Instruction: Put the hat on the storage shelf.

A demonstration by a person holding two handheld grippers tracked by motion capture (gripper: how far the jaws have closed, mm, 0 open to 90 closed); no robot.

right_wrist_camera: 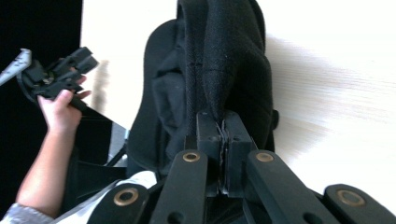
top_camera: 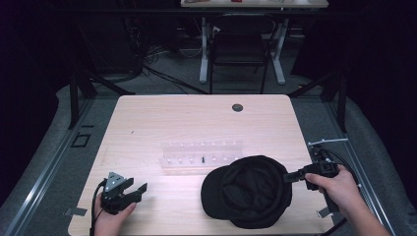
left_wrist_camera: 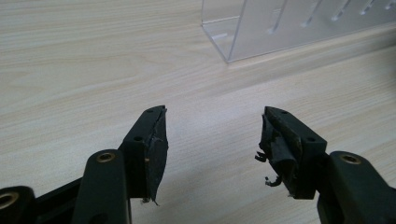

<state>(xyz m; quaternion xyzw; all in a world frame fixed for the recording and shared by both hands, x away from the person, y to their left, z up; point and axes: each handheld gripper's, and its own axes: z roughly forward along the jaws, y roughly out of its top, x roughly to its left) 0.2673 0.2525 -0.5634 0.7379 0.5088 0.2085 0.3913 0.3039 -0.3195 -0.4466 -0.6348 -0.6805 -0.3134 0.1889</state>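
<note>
A black cap [top_camera: 248, 191] lies upside down on the front right of the wooden table [top_camera: 196, 123], its brim toward the left. My right gripper [top_camera: 286, 177] is shut on the cap's right rim; in the right gripper view its jaws pinch a fold of the black fabric [right_wrist_camera: 224, 70] at the gripper [right_wrist_camera: 223, 133]. My left gripper [top_camera: 140, 189] rests low at the front left of the table, open, with bare wood between its fingers [left_wrist_camera: 152, 140] in the left gripper view.
A clear plastic rack [top_camera: 201, 156] with slots stands mid-table behind the cap, its corner [left_wrist_camera: 233, 42] ahead of the left jaws. A dark round hole [top_camera: 237, 107] marks the far side of the table. A chair [top_camera: 239, 49] stands beyond.
</note>
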